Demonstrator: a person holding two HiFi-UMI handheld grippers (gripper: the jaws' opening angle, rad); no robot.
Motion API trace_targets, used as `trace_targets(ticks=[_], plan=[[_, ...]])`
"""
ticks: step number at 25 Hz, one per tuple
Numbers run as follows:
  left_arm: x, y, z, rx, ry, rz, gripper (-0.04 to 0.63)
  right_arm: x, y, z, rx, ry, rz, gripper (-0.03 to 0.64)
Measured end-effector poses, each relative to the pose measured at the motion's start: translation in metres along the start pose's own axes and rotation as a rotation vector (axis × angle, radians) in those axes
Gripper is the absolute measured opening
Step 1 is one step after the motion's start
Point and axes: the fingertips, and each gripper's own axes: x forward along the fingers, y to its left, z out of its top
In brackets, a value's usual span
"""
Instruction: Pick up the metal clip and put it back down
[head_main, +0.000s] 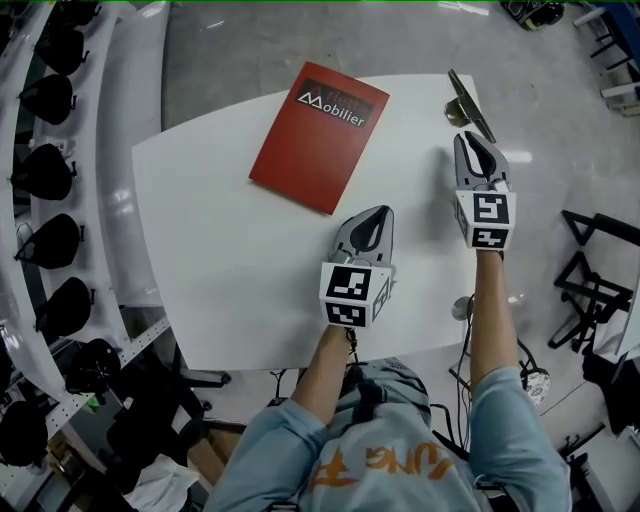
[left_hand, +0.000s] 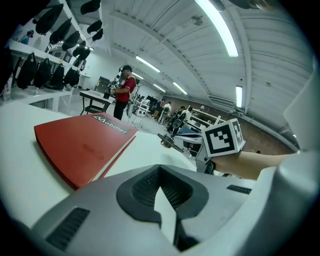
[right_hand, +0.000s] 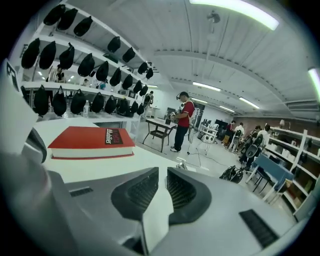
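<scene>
The metal clip (head_main: 467, 104) lies at the far right edge of the white table (head_main: 230, 230), a thin silver and dark piece. My right gripper (head_main: 472, 138) points at it from just short of it, jaws parted by a narrow slit, nothing between them. In the right gripper view (right_hand: 162, 175) the clip (right_hand: 182, 162) shows small just beyond the tips. My left gripper (head_main: 380, 212) rests mid-table, shut and empty (left_hand: 160, 169); from there the clip (left_hand: 169, 142) lies far ahead.
A red book (head_main: 320, 135) lies flat at the table's far middle. White shelves with dark helmets (head_main: 45, 170) run along the left. Black frames (head_main: 590, 270) stand on the floor to the right. A person in red (right_hand: 184, 120) stands far off.
</scene>
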Motion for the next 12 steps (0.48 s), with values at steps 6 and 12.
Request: trace_targets(ticks=[6,12], plan=[[0.009,0.001,-0.001,-0.019,-0.012,-0.013,0.009,0.03,-0.018,-0.008,-0.059,0.053,-0.038,0.091],[0.017,-0.011,0.003,-0.091,-0.066,-0.092,0.009,0.052,-0.03,-0.013,-0.146,0.099,-0.078,0.106]])
